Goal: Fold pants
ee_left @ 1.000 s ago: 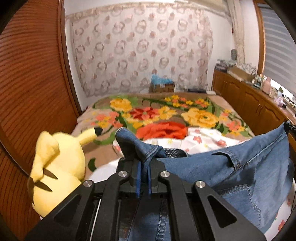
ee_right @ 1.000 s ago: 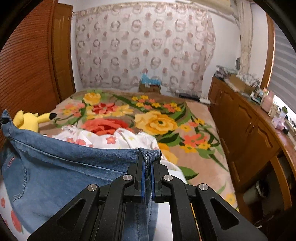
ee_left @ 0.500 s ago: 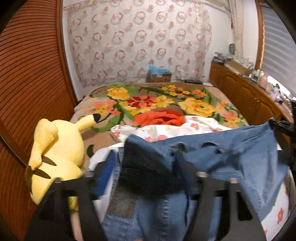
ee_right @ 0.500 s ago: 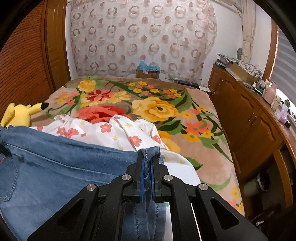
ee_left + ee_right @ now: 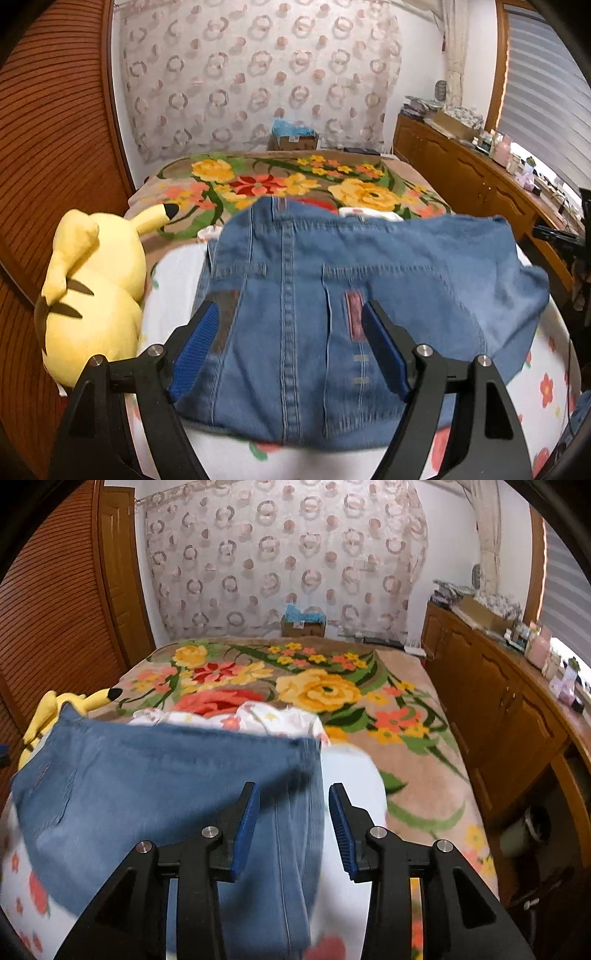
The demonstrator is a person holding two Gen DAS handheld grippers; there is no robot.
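On the bed, the jeans (image 5: 332,291) lie across a white flowered sheet (image 5: 550,384), blue denim, faded, waistband and seams up, a reddish label near center, edges blurred. Left gripper (image 5: 291,347) has jaws spread wide, denim lying between them, pads not pressing. Right gripper (image 5: 293,827) jaws are opening, the jeans' right edge between them, not pinched. Yellow plush (image 5: 92,295) sits at 9 o'clock of the jeans, just beside. Floral blanket (image 5: 332,690) runs toward 12 o'clock.
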